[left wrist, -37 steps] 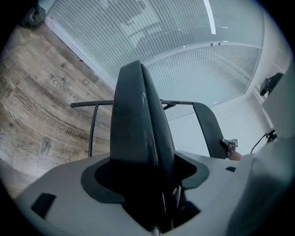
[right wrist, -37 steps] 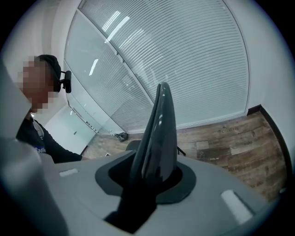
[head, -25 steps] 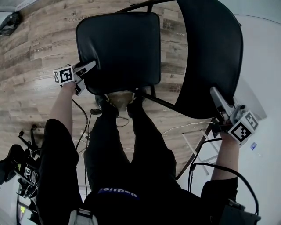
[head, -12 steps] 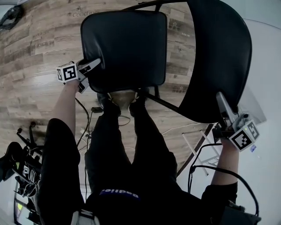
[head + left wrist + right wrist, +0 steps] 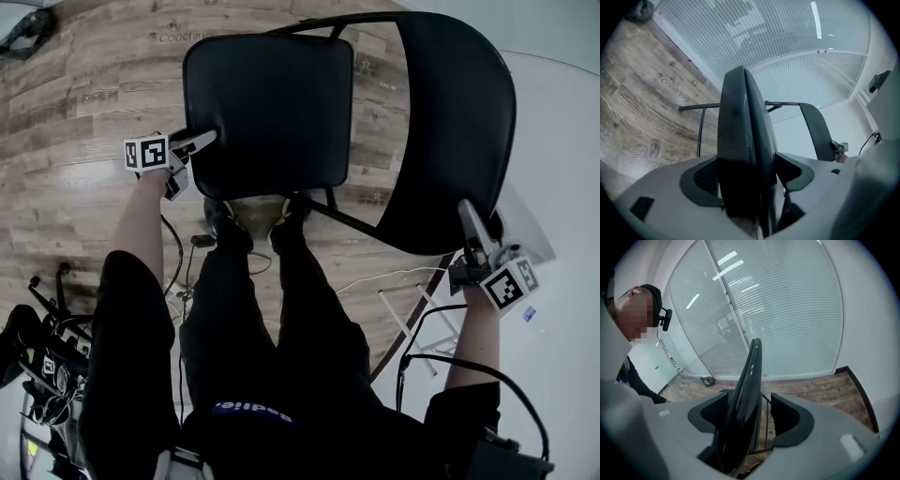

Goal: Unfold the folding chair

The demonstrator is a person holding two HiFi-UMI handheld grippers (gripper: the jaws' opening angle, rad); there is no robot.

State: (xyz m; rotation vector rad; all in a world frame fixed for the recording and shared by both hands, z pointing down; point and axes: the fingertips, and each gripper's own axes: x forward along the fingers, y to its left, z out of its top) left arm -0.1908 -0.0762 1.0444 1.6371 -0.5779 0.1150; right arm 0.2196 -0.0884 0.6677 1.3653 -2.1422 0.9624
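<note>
The folding chair (image 5: pixel 342 217) stood on the wooden floor (image 5: pixel 75 122) right in front of the person's legs (image 5: pixel 281 309). Its seat (image 5: pixel 267 108) lay about flat and its backrest (image 5: pixel 459 122) rose to the right, so the unfolding looked all but done.

The left tongs (image 5: pixel 192 159) straddled the seat's near left corner. They were spread as wide as they go, and the thick cushion ran edge-on between the jaws and filled almost the whole gap. The pads did not appear to bite into it, so I judged this a loose straddle, not a grip.

The right tongs (image 5: pixel 473 227) sat at the backrest's lower near edge, and their jaws were opening. In the right gripper view the thin shell stood upright between them, close to one pad, with clear space before the other.

Each part lay straight ahead of its tongs, with its edge running along the line of the jaws. Any withdrawal would therefore have to go straight back toward the person. A sideways pull would probably catch a jaw on the cushion or the shell.

The left hand was the nearer to the body. Its forearm reached forward beside the left knee, with the tongs tipped a little downward. The right arm stretched out to the side, and its tongs were angled down more steeply onto the backrest's rim.
</note>
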